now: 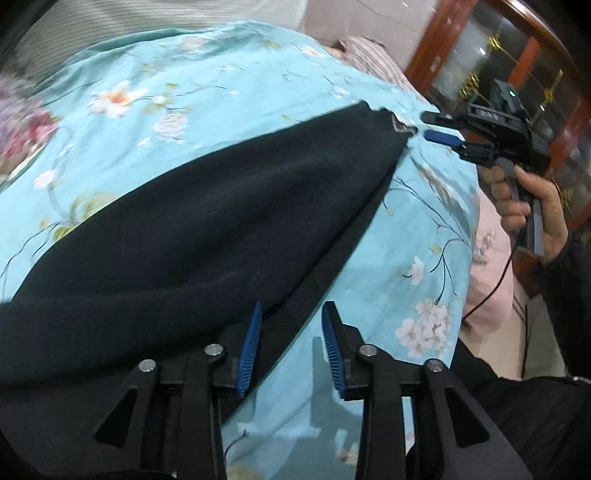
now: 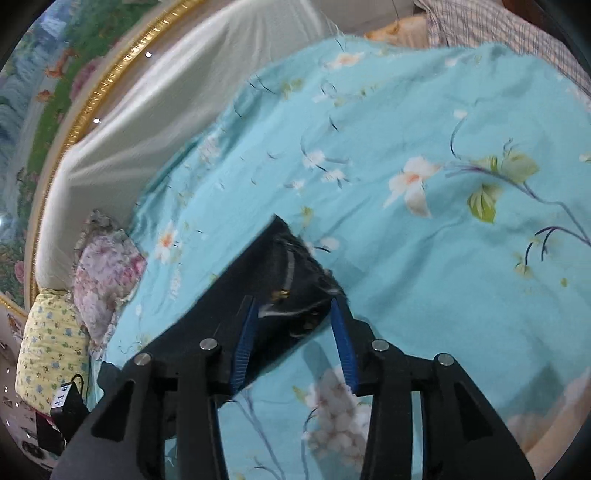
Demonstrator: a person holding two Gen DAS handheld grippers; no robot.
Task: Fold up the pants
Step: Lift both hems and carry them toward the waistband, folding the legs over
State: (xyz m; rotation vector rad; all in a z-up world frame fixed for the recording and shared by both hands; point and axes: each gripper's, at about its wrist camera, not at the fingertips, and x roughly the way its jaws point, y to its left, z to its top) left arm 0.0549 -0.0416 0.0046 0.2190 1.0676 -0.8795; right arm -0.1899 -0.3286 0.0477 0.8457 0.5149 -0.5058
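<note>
The black pants [image 1: 207, 206] lie across the blue floral sheet [image 1: 207, 74], stretching toward eleven o'clock from the left gripper [image 1: 291, 347] and the right gripper [image 2: 295, 339], both with jaws apart, clamping nothing.

A: Where is open room?
B: The far blue floral sheet [image 2: 424, 122] is bare.
A: What blocks?
B: Pillows [image 2: 107, 277] left, plaid cloth [image 2: 498, 26] far right, black pants [image 1: 207, 206] near.
</note>
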